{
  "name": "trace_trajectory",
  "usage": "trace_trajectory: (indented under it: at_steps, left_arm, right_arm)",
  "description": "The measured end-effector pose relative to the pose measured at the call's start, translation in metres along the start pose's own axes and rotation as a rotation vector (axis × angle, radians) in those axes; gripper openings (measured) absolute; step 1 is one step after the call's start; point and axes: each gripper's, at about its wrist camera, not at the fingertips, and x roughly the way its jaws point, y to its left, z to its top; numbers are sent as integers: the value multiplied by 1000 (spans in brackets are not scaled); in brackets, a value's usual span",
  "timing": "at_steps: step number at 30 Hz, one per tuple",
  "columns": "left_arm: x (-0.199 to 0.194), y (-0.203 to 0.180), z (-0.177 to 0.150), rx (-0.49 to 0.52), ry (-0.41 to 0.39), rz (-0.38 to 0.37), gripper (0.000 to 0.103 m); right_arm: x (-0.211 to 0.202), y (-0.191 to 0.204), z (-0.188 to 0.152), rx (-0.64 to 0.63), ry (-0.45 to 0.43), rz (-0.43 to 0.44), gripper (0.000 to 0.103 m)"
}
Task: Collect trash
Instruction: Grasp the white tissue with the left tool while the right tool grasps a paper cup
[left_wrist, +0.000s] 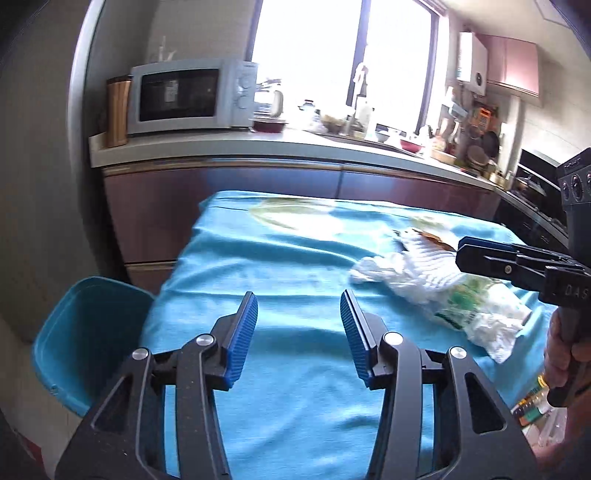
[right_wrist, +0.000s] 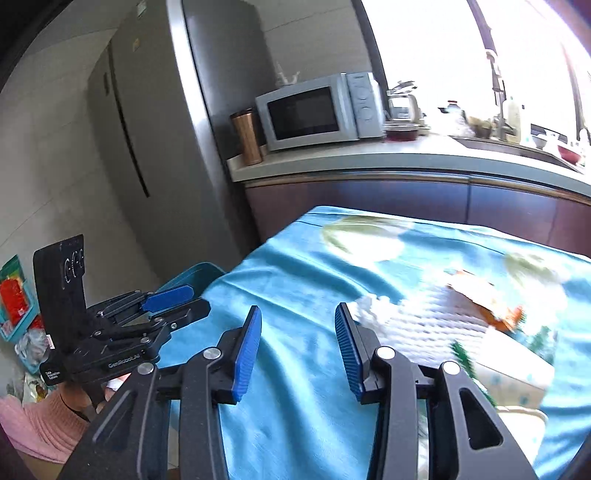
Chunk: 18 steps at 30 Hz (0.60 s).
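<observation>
A heap of trash lies on the blue tablecloth (left_wrist: 280, 266): crumpled white tissue (left_wrist: 402, 266), a green-printed plastic wrapper (left_wrist: 461, 302) and an orange-brown scrap (left_wrist: 432, 236). In the right wrist view the tissue (right_wrist: 424, 317) and the orange scrap (right_wrist: 498, 314) sit right of my fingers. My left gripper (left_wrist: 299, 306) is open and empty over the cloth, left of the heap. My right gripper (right_wrist: 297, 321) is open and empty; it shows at the right in the left wrist view (left_wrist: 461, 254), just above the heap. A blue bin (left_wrist: 85, 339) stands on the floor at the table's left edge.
A kitchen counter (left_wrist: 258, 147) runs behind the table with a microwave (left_wrist: 192, 96), a copper canister (left_wrist: 118, 110) and a cluttered sink area. A grey fridge (right_wrist: 184, 129) stands at the left. Bags and packets lie on the floor (right_wrist: 18, 306).
</observation>
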Motion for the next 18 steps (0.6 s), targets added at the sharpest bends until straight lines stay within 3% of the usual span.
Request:
trace_trajectory:
  at_steps: [5,10,18]
  left_arm:
    - [18,-59,-6,37,51,-159,47]
    - [25,-113,-20,111,108,-271,47]
    - [34,-166,-35,202,181,-391,60]
  right_arm:
    - [-30,-51,-21,117,-20,-144,43]
    - [-47,-88,-42,217,-7,-243,52]
    - [-54,-104,-74,285,13,-262,64]
